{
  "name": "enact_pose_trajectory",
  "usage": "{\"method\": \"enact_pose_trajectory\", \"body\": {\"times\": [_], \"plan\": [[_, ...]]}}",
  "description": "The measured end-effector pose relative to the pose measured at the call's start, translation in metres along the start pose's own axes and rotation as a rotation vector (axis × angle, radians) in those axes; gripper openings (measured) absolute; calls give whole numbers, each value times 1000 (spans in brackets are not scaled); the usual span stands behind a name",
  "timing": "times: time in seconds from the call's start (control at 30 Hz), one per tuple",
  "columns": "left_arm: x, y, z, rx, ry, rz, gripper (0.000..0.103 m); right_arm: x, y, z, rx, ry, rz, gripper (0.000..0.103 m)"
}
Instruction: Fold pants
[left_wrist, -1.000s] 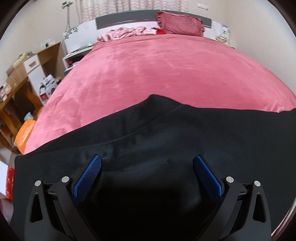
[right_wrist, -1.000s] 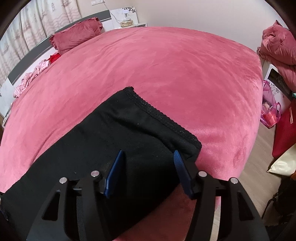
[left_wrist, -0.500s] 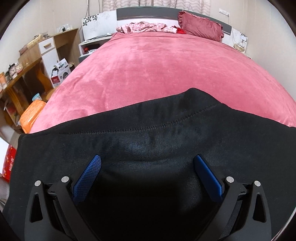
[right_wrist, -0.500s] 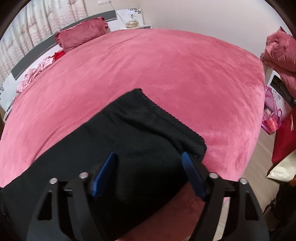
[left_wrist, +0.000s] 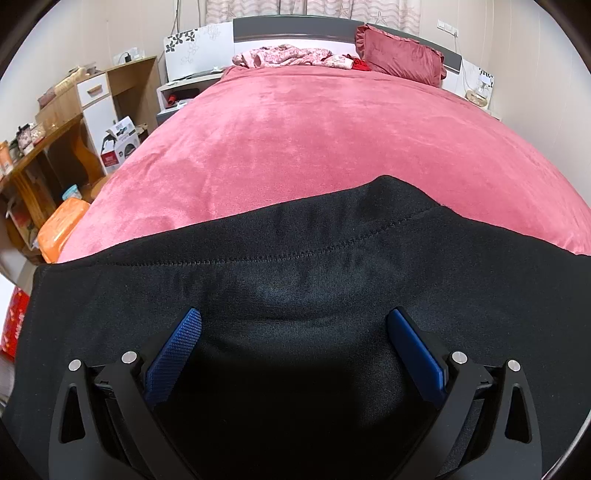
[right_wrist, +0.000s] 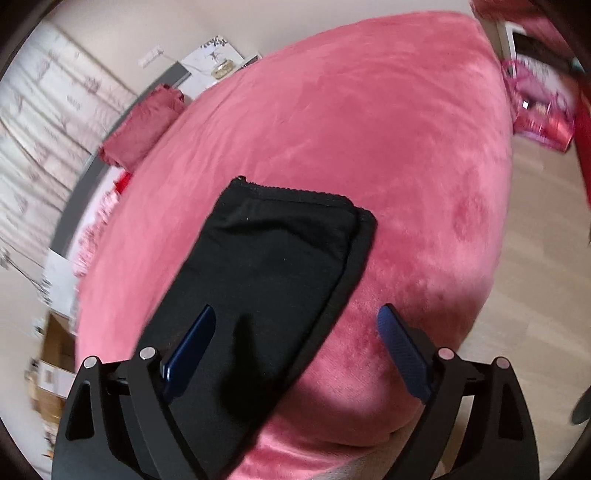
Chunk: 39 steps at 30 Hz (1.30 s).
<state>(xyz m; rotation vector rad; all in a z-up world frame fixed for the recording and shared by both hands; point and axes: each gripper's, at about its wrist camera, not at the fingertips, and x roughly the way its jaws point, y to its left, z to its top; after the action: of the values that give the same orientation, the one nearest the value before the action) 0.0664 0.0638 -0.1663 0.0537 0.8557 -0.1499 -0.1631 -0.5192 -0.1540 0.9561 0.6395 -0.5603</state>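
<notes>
On the pink bed (left_wrist: 332, 147), black pants (left_wrist: 295, 295), both grippers' fingers (left_wrist: 173, 354) apart, right gripper (right_wrist: 295, 325) opening, gripping nothing.

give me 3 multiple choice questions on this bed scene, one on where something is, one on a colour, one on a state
1. Where do the black pants lie?
A. near the foot edge of the bed
B. on the pillow
C. on the floor

2. What colour is the bed cover?
A. grey
B. pink
C. white

3. How does the left gripper stand?
A. shut on the pants
B. shut on the pillow
C. open above the pants

Answers: 1 A, the pants lie flat on the cover by its near edge, far from the pillow. 2 B, pink plush covers the whole mattress. 3 C, its blue fingers stand wide apart and pinch no cloth.
</notes>
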Motion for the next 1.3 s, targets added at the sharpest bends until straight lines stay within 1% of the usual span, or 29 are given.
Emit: {"method": "enact_pose_trajectory", "body": {"times": [0.07,0.13,0.2,0.27,0.33,0.4,0.47,0.57,0.63,0.7,0.83,0.93,1.0,1.03,1.17,1.2,1.3], "plan": [[0,0,0,0,0,0,100,1,-4,4,24,1,74,88],[0,0,0,0,0,-1,100,4,-4,6,25,11,110,79],[0,0,0,0,0,-1,100,8,-6,9,31,21,108,68],[0,0,0,0,0,0,100,12,-11,14,68,16,124,64],[0,0,0,0,0,0,100,14,-18,18,128,1,156,63],[0,0,0,0,0,0,100,14,-23,20,176,-5,166,58],[0,0,0,0,0,0,100,8,-28,21,216,-23,179,58],[0,1,-1,-1,-1,-2,100,-4,-33,19,222,-49,147,58],[1,0,0,-2,-2,-4,100,-5,-41,19,223,-38,142,58],[0,0,0,-2,-1,-4,100,-2,-44,22,214,-28,142,57],[1,0,1,-5,0,-9,100,6,-36,30,177,-49,129,56],[1,0,1,-5,0,-8,100,17,-32,37,187,-60,127,52],[1,1,1,-5,0,-8,100,18,-34,37,201,-64,130,45],[1,1,1,-5,0,-9,100,18,-34,37,201,-62,128,44],[1,1,1,-5,0,-9,100,14,-30,35,161,-48,123,25],[1,0,2,-6,0,-10,100,10,-28,35,150,-49,126,22],[1,0,2,-5,2,-9,100,5,-21,37,138,-55,138,19]]}}
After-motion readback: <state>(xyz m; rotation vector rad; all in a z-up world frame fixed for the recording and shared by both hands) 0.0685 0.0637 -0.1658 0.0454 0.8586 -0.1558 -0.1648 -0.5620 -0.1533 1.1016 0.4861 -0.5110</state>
